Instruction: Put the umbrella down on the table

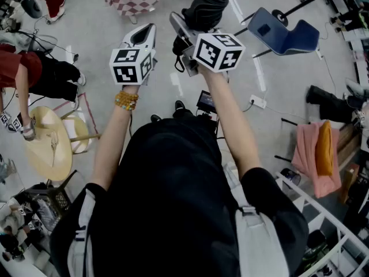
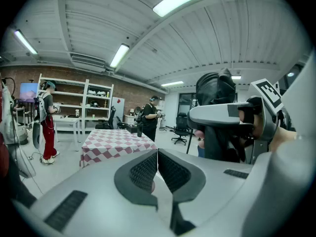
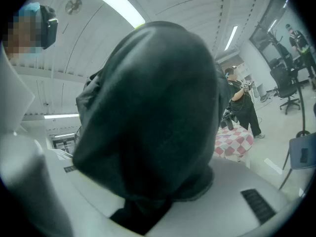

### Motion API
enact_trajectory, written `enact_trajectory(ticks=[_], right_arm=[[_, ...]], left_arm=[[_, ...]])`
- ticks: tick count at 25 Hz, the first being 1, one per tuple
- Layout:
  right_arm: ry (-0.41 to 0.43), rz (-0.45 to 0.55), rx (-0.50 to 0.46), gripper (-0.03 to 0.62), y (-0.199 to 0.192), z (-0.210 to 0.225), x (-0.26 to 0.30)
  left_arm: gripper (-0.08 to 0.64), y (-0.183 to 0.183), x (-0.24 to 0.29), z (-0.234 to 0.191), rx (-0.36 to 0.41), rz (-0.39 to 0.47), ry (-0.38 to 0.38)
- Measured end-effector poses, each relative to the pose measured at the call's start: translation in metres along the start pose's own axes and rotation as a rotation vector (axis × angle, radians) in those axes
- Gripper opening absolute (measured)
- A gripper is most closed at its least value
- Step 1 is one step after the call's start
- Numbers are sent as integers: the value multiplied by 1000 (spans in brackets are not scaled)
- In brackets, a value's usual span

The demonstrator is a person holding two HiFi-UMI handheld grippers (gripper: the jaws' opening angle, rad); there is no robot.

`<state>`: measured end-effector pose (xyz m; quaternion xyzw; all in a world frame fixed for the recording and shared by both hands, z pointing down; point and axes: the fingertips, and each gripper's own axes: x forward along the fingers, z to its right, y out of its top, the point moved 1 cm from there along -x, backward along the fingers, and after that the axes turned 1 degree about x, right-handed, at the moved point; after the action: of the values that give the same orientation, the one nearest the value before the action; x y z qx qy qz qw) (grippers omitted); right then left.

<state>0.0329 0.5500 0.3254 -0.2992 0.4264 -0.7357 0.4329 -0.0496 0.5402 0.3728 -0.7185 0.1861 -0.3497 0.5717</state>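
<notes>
**Right gripper** (image 1: 190, 26): your jaws stand partly apart and are clamped on the folded black umbrella (image 3: 148, 117). Its bundled fabric fills the gap between them and bulges out past the tips.

**Umbrella**: held in the air between the right jaws, not on any surface.

**Left gripper** (image 2: 157, 164): your jaws are pressed together, ribbed pads (image 2: 144, 171) meeting, with nothing between them. The right gripper and umbrella sit just beside these jaws, to their right.

**Table with red-and-white checked cloth** (image 2: 116, 141): ahead of both sets of jaws, well apart from them.

**Person in black** (image 2: 149, 117): standing beyond the table's far side.

**Blue chair** (image 1: 285, 33): on the floor, off to the right of the right jaws.
</notes>
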Motion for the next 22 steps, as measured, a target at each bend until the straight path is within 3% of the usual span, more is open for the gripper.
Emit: enact_trajectory(ticks=[9,15,22], right_arm=[[64,1,8,190,5,-1,30],[60,-25,-33,193,-5,-7,45],[75,-35,-8,193,-6,2,53]], left_arm=[[15,-1,17,-16,-10,-2,28],[15,-6,13,-27,-15,-21,43],[15,-5,19,-28,-13,-28,64]])
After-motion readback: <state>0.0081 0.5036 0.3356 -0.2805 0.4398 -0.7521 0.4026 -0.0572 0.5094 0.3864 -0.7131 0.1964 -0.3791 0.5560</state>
